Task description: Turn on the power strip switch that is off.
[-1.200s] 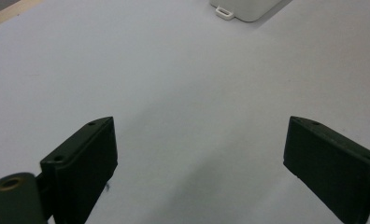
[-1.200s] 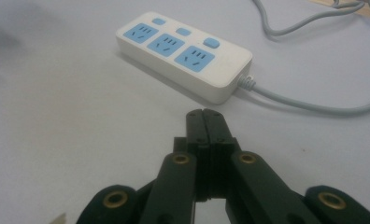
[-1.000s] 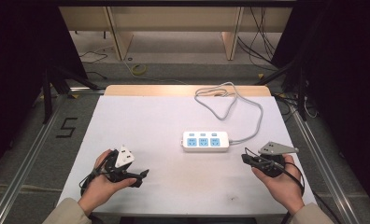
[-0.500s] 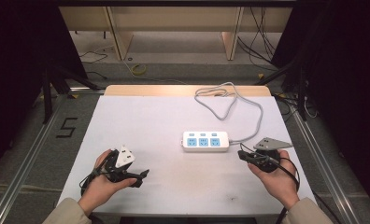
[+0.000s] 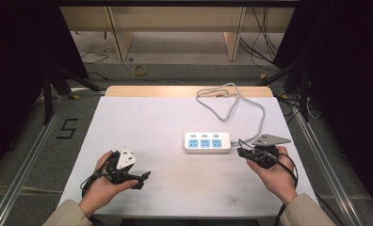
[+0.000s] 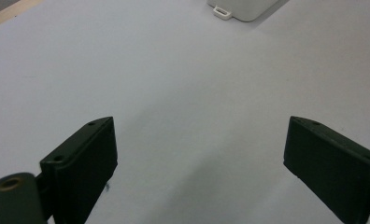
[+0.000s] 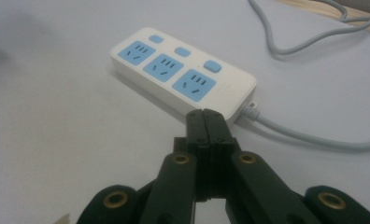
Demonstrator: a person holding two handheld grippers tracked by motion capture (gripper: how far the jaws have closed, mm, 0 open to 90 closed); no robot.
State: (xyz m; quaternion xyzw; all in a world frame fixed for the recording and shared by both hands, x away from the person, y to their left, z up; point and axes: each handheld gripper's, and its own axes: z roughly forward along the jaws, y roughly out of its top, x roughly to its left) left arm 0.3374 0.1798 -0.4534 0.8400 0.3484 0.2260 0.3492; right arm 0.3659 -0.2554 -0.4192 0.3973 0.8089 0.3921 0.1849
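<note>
Power strip [image 5: 207, 142] lengthwise across table, cord end right, left gripper [image 5: 146, 175] spread, right gripper [image 5: 239, 151] pressed together

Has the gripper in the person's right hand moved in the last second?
Yes. The right gripper has slid left toward the cord end of the power strip, which has stayed put.

The power strip [image 5: 207, 142] lies on the table [image 5: 161, 122], right of centre. Its cord [image 5: 231, 101] loops behind it toward the far edge. The right tool [image 5: 241, 152] sits just beside the strip's right end; the left tool [image 5: 144, 175] rests near the front-left corner.
</note>
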